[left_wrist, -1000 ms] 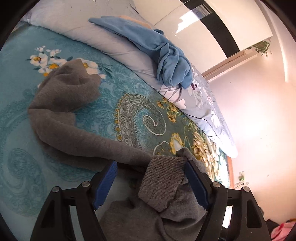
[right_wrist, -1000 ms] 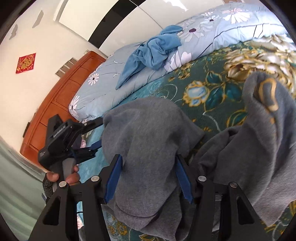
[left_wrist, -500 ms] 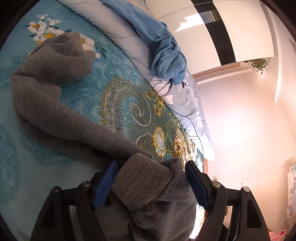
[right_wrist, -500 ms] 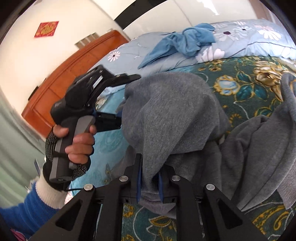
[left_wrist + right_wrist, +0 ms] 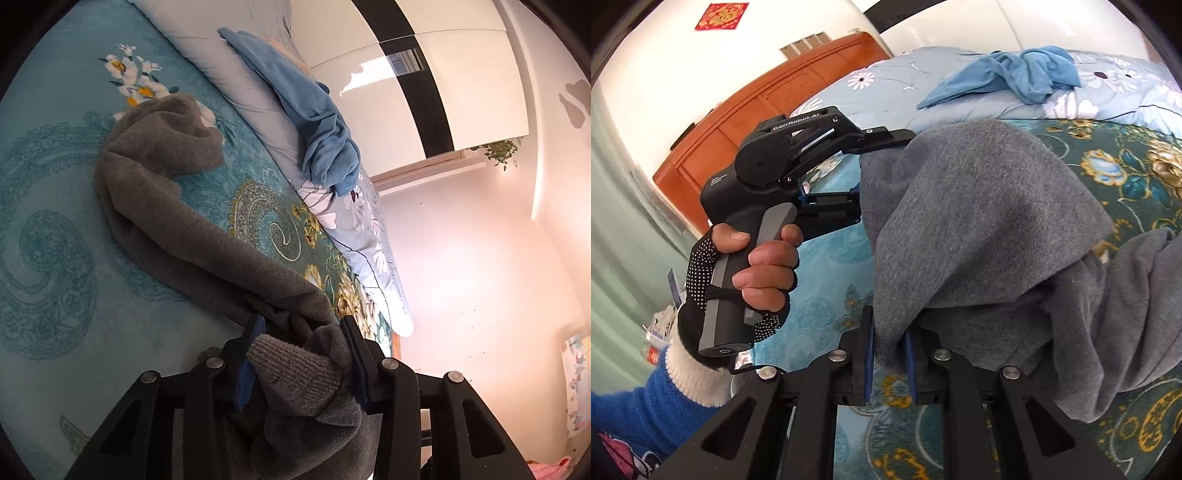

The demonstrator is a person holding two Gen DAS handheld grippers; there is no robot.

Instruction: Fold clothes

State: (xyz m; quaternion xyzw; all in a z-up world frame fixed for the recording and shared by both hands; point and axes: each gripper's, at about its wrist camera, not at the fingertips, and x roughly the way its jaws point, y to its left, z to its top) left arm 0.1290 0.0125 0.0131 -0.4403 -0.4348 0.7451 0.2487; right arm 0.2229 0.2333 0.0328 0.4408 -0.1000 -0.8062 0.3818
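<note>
Left wrist view shows the left tool (image 5: 301, 345) with its jaws just closed in on the ribbed cuff (image 5: 291, 363) of the soft grey knitted sweater (image 5: 177, 221), the bunched cuff filling the gap and both pads pressing on it. The right tool (image 5: 889, 354) is clenched on a thin fold of the same sweater at the lower centre of the right wrist frame.

The likely trouble is in that cuff grip: the tool holds a thick, crumpled wad rather than a flat edge, so a pull could let layers slide out or drag the sleeve twisted, spoiling the fold line. The right tool's thin pinch could also slip if the hanging cloth above it pulls sideways.

The sweater trails from the left tool towards the upper left of the left wrist frame across the teal patterned bed cover (image 5: 48, 229); in the right wrist frame it drapes above the right tool, with the left tool at centre left against its edge.
</note>
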